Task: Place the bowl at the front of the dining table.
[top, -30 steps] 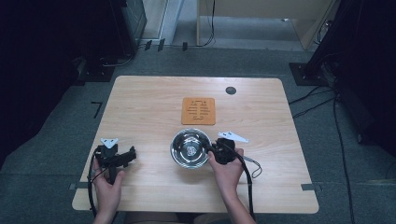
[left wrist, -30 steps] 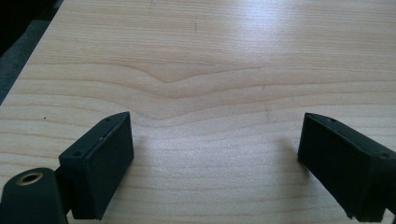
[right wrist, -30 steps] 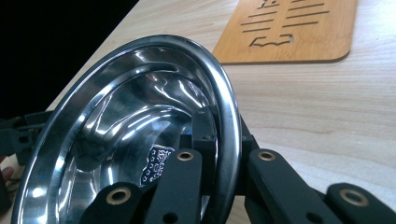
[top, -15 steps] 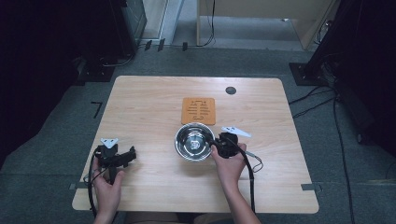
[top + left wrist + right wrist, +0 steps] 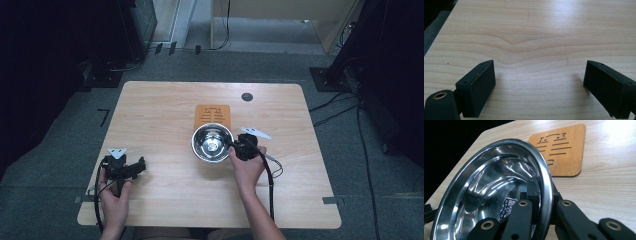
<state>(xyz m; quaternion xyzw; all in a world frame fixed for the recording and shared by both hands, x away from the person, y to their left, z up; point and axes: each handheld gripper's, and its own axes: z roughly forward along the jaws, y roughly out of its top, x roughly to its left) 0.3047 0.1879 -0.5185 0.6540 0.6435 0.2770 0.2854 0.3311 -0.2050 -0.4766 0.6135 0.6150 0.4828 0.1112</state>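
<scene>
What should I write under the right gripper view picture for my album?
Right tongs pinch the shiny metal bowl's rim beside a wooden trivet.

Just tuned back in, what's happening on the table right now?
A person works with two hand-held grippers. The right hand-held gripper is shut on the rim of the steel bowl, one jaw inside and one outside, with the bowl near the wooden trivet and overlapping its near edge in the high view. The left hand-held gripper sits open over bare table at the near left, holding nothing.
</scene>
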